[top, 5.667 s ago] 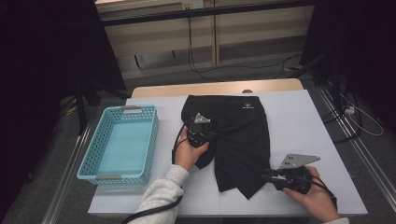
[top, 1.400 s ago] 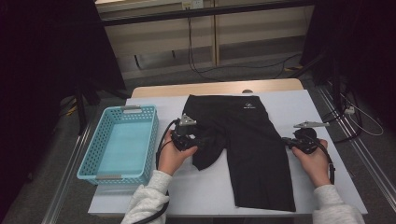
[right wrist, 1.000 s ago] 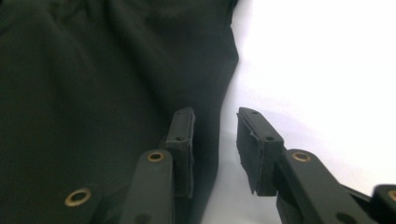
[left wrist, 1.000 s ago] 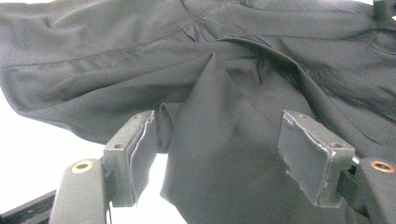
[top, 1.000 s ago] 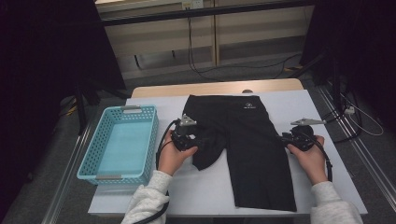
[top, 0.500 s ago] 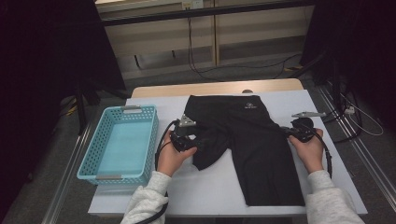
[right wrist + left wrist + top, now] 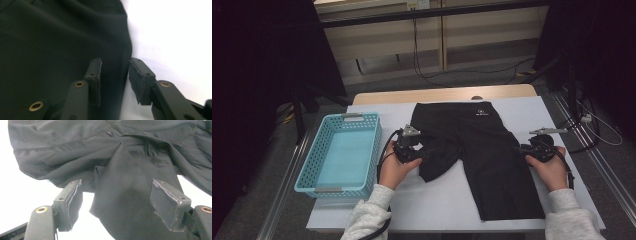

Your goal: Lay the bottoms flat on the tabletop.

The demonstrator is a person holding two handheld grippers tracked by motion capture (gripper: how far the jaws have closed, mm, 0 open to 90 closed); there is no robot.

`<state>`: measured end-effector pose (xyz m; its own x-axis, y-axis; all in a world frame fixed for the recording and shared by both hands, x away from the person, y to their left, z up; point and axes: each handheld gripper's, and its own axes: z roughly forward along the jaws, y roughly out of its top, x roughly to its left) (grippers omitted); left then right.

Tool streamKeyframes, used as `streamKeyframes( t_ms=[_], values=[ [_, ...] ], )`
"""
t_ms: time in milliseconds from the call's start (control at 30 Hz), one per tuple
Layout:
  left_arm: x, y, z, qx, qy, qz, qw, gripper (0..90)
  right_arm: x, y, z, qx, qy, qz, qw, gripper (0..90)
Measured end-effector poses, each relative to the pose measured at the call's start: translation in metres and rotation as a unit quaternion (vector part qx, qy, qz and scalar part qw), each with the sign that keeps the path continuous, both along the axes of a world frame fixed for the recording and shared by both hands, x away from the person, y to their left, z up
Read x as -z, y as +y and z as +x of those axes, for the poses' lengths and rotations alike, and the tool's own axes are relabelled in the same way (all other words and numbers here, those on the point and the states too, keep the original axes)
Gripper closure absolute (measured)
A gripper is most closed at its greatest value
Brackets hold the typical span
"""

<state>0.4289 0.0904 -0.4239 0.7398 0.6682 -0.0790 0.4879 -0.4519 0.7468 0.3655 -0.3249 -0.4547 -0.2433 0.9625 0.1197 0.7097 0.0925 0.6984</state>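
The left tool [image 7: 117,205] has its jaws wide apart. A fold of the black shorts [image 7: 130,202] lies between them, but the pads [image 7: 75,200] do not press on it. More of the shorts spread out just past this tool, all bunched up.

The right tool [image 7: 115,77] has just been opening its jaws. They stand a little apart, with the side edge of the shorts [image 7: 50,50] between them. The pads [image 7: 136,75] are not squeezing it. To one side of that edge is the bare white tabletop [image 7: 175,37].

From the high view, the left tool [image 7: 408,146] sits at one side of the shorts [image 7: 482,145] and the right tool [image 7: 537,148] at the other. The shorts lie flat on the tabletop [image 7: 437,200] between both hands. A blue basket [image 7: 343,154] stands beside the left tool, away from the shorts.
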Motion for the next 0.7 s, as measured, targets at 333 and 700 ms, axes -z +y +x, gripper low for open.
streamKeyframes(
  t_ms=[333, 700],
  values=[
    [0.007, -0.002, 0.001, 0.002, 0.011, 0.002, 0.9999, 26.9, -0.001, 0.013, -0.026, -0.051, 0.017, 0.036, 0.9979, 89.1],
    [0.008, -0.003, 0.001, 0.005, 0.017, 0.004, 0.9998, 26.7, -0.003, 0.003, -0.036, -0.024, -0.001, 0.018, 0.9996, 67.3]
  ],
)
